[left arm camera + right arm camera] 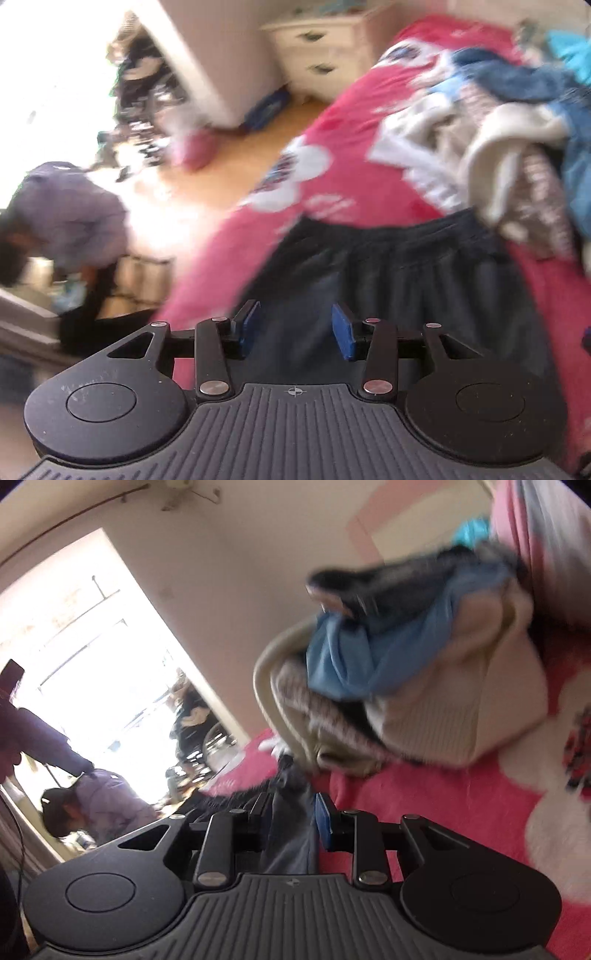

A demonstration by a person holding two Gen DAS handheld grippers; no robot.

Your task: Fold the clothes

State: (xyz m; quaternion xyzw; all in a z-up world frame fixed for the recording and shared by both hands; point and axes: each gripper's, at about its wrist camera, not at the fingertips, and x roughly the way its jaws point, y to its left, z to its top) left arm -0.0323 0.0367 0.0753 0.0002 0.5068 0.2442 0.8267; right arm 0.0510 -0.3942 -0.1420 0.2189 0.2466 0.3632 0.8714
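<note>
A dark navy garment [406, 266] lies spread on a pink bedspread [332, 122]. Just above its near part hovers my left gripper [294, 325], open, with nothing between its blue pads [341, 332]. In the right wrist view a strip of the same dark garment [291, 842] runs up between the fingers of my right gripper [291, 805], which is shut on it low over the bedspread [443, 805]. Both views are blurred.
A heap of unfolded clothes [498, 140], cream, blue and patterned, sits on the bed beyond the dark garment; it also shows as a heap [406, 686] close ahead. A white dresser [321, 48] stands past the wooden floor [236, 173]. A person [74, 214] bends at the left.
</note>
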